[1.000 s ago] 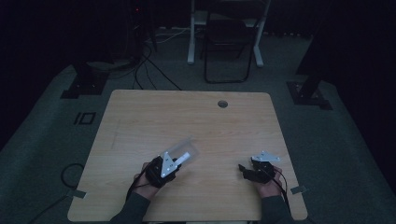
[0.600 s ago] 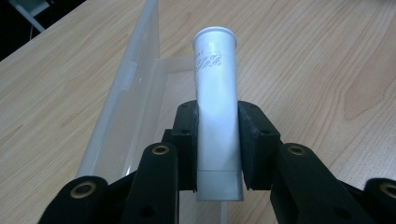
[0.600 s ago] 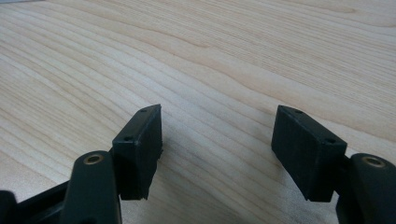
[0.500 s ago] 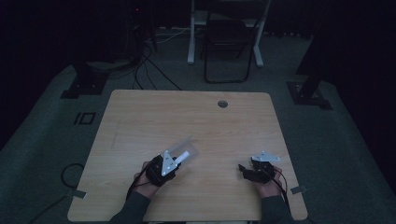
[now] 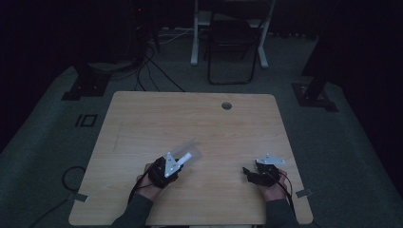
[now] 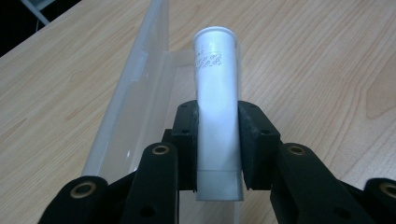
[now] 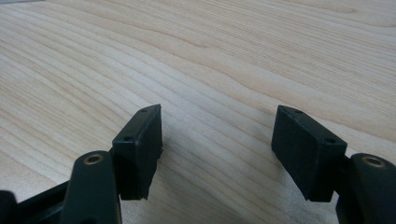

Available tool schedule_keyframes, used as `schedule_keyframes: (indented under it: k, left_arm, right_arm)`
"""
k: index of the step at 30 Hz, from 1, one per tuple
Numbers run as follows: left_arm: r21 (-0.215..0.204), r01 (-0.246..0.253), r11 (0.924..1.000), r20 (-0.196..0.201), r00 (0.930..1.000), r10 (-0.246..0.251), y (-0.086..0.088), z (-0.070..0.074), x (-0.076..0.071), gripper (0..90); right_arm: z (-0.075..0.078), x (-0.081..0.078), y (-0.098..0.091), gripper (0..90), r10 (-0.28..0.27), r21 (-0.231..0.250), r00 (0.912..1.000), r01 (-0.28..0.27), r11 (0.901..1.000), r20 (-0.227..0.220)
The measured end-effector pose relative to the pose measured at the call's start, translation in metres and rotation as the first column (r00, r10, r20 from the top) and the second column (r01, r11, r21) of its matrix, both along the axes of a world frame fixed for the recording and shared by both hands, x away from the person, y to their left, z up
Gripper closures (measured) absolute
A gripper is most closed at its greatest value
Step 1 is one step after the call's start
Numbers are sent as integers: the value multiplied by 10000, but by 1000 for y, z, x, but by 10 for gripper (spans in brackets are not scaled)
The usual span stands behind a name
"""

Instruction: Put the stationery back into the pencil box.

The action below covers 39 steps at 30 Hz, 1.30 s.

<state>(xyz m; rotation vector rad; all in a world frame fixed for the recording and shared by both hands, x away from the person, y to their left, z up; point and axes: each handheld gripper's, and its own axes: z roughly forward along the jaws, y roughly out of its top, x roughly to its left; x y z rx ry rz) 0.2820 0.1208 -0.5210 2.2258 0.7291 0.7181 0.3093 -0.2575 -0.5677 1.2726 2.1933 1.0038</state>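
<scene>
My left gripper (image 6: 218,140) is shut on a white tube (image 6: 217,102), its two black pads pressing the tube's sides. The tube points away from me, its rimmed end over an open clear plastic box (image 6: 135,88) on the wooden table. From above, the left gripper (image 5: 167,167) sits at the table's near left with the white tube (image 5: 186,157) and the clear box (image 5: 186,151) just beyond it. My right gripper (image 7: 217,144) is open low over bare wood, with nothing between its pads. In the high view the right gripper (image 5: 248,172) rests at the near right.
The wooden table (image 5: 157,118) has a round cable hole (image 5: 226,105) near its far edge. Beyond the table stand a chair (image 5: 230,52) and stand feet on the dark floor, with cables (image 5: 142,71) at the back left.
</scene>
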Motion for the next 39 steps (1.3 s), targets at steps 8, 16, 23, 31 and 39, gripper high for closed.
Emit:
schedule_keyframes:
  k: [8, 16, 23, 31, 39]
  left_arm:
    - [94, -98, 9999, -16, 10000, 98, -1, -4, 2, 707]
    - [206, -168, 9996, -40, 9998, 169, -1, -8, 5, 707]
    - [309, -214, 9993, -36, 9998, 216, -2, -11, 6, 706]
    - [460, -281, 9985, -76, 9996, 285, -1, -14, 8, 706]
    - [610, -360, 9975, -97, 9993, 366, 0, -18, 9, 706]
  right_arm:
    - [0, 0, 0, 335, 0, 4, 10000, 0, 10000, -5]
    - [0, 0, 0, 335, 4, 3, 10000, -4, 10000, -3]
    - [0, 0, 0, 333, 13, -5, 10000, -13, 10000, -1]
    - [0, 0, 0, 333, 11, -3, 10000, -11, 10000, -1]
    - [0, 0, 0, 333, 11, -2, 10000, -11, 10000, -3]
